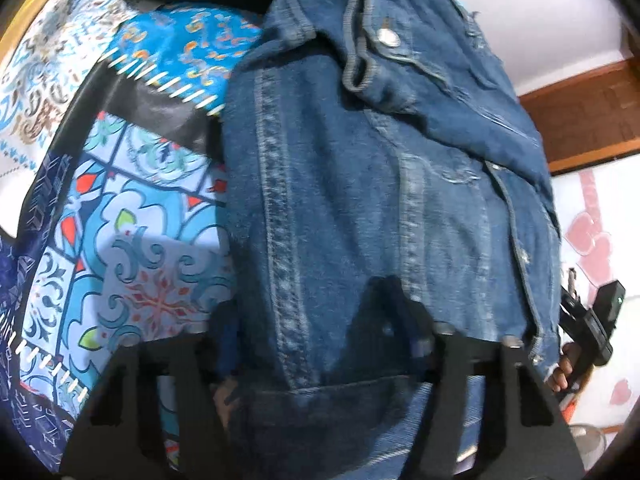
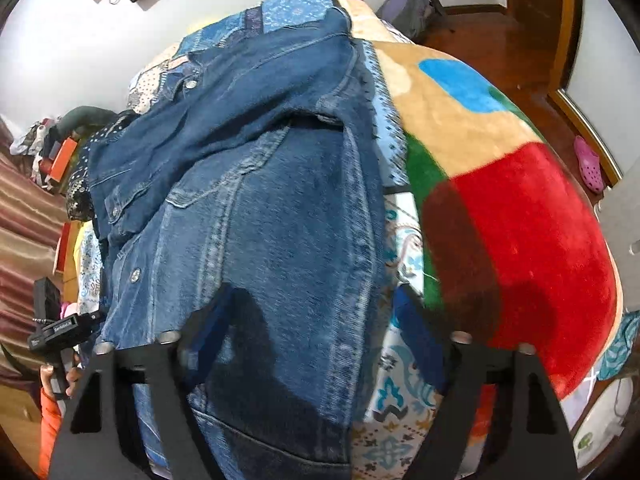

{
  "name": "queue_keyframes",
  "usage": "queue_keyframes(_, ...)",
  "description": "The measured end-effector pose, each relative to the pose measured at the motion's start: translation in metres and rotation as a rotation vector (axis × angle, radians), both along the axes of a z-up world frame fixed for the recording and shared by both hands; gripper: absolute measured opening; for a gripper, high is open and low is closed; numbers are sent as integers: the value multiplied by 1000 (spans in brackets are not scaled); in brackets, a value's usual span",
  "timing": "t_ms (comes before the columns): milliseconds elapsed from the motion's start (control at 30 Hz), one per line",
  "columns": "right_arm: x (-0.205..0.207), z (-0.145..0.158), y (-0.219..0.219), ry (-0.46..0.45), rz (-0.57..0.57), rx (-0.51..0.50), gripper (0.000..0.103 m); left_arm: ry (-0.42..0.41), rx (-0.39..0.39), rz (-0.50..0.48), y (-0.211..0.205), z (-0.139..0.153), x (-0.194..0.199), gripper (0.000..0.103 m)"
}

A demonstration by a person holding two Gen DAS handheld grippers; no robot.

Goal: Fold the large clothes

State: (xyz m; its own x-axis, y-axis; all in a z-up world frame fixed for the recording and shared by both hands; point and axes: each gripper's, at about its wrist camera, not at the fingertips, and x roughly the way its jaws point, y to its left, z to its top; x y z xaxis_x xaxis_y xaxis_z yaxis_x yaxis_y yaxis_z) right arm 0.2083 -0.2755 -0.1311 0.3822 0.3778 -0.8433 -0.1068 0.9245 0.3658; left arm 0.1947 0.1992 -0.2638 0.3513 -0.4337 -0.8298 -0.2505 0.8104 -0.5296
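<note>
A blue denim jacket lies spread on a bed, over a patchwork bedspread in blues and a plush blanket of red, tan and green blocks. Beyond the bed, on the wood floor, a pink clog sits near the wall, and a grey bag leans in the corner (no container holding anything shows).

The left hand-held gripper straddles the jacket's hem edge, fingers partly spread with denim between them; whether the pads press the cloth I cannot tell. The right hand-held gripper likewise stands partly spread across the jacket's other hem corner, its grip equally unclear.
</note>
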Motion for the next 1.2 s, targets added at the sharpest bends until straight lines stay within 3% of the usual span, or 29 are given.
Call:
queue_keyframes(167,8,7,4,3,-3,34,9,-71,33,-38,-16,30,8,16)
queue_keyframes(233,12,11,6,-5,5,51,9,-113,33,-44,-19,47,13,7)
queue_keyframes(400,25,42,11,-81,27,91,7,-268,59,-45,-25,105,19,5)
queue_keyframes(467,32,57,15,-133,35,80,6,-316,32,-36,-22,125,26,5)
queue_keyframes(533,41,71,18,-177,38,77,6,-353,20,-24,-12,139,30,5)
queue_keyframes(667,64,90,15,-265,7,64,6,-419,68,16,-7,159,53,5)
queue_keyframes(800,96,78,8,-272,-80,-8,6,-411,80,116,16,148,67,5)
queue_keyframes(900,125,51,2,-206,-119,-37,6,-360,163,181,32,126,86,5)
queue_keyframes(1067,145,17,11,-131,-114,-120,7,-237,199,164,36,75,108,5)
queue_keyframes(1200,136,21,20,-169,-89,-200,8,-185,205,133,31,61,110,8)
